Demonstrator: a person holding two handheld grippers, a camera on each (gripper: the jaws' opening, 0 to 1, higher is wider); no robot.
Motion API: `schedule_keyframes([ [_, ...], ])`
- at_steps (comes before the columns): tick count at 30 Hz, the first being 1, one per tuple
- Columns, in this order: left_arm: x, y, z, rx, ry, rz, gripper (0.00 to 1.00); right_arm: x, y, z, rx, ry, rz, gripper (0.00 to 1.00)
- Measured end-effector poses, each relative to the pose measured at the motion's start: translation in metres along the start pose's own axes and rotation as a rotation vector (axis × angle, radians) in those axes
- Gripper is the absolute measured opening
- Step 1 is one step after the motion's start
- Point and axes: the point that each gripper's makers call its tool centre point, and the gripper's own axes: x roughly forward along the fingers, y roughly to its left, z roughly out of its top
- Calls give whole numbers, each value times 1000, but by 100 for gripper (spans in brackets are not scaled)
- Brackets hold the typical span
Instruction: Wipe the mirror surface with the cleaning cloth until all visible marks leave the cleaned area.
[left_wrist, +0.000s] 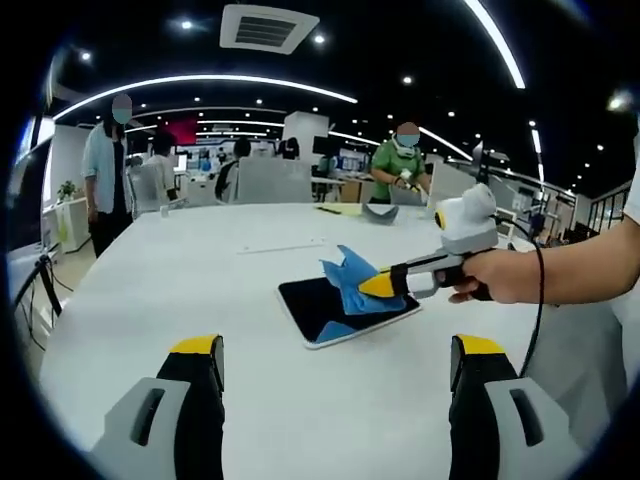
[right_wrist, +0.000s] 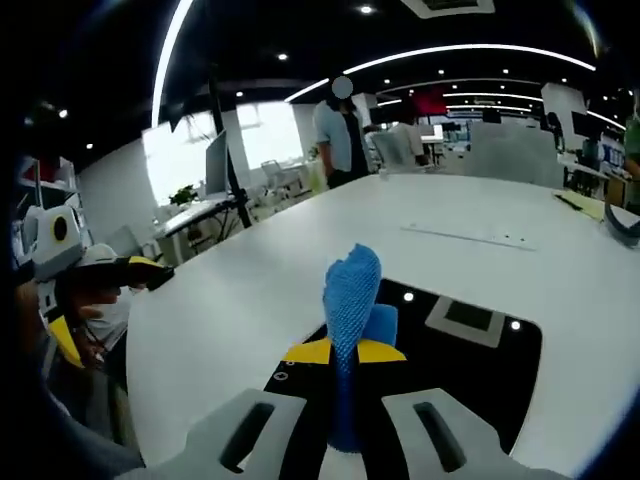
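A flat rectangular mirror (left_wrist: 316, 308) with a pale rim lies on the white table (left_wrist: 200, 290); its dark face reflects the ceiling lights. A blue cleaning cloth (left_wrist: 353, 283) rests on its far right part. My right gripper (left_wrist: 377, 285), held by a hand coming in from the right, is shut on the cloth. In the right gripper view the cloth (right_wrist: 352, 290) stands up between the yellow-tipped jaws of the right gripper (right_wrist: 345, 352), above the mirror (right_wrist: 470, 350). My left gripper (left_wrist: 338, 350) hovers open over the table's near side, short of the mirror, holding nothing. The left gripper (right_wrist: 140, 270) also appears at the far left of the right gripper view.
A long white strip (left_wrist: 282, 245) lies on the table beyond the mirror. A grey curved object (left_wrist: 380, 211) and a yellow sheet (left_wrist: 340, 209) sit at the far edge. People (left_wrist: 108, 165) stand and sit around chairs and desks behind the table.
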Motion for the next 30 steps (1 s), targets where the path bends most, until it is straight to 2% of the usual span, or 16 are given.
schedule_keyframes([
  [10,6,-10,6,14,-8,-31,95,-24,-1,-13,11,6,-30,1],
  [22,18,-24,8,31,-14,-85,95,-64,-14,-41,23,48,-94,1],
  [26,23,-30,8,35,-12,-108,95,-80,-24,-57,42,76,-130,1],
  [30,25,-33,8,38,-11,-123,94,-93,-31,-64,43,92,-160,1],
])
